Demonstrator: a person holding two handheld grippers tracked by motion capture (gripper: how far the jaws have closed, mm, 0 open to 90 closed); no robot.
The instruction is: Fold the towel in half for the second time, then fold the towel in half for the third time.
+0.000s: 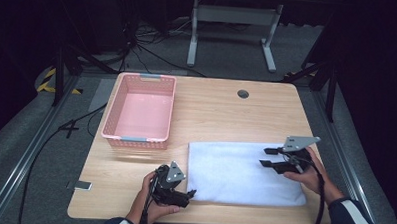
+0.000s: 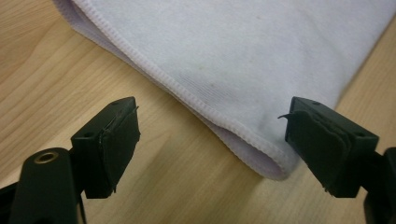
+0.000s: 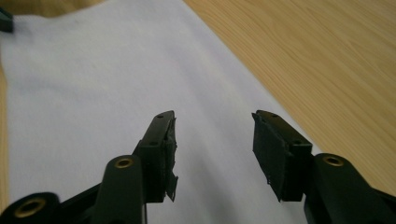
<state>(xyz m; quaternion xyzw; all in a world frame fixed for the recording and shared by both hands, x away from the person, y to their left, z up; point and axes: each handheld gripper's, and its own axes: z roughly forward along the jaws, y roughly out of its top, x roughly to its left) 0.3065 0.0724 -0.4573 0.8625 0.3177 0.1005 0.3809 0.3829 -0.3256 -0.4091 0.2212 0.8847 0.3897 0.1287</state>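
High view: left tool (image 1: 192, 193) open at folded white towel (image 1: 239, 171) corner; right tool (image 1: 266, 157) open above towel's right edge.

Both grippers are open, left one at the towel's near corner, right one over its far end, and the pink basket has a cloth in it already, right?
Not quite: the pink basket is empty, as the high view shows. The rest holds: the left gripper is open at the corner of the towel, and the right gripper is open over its other end.
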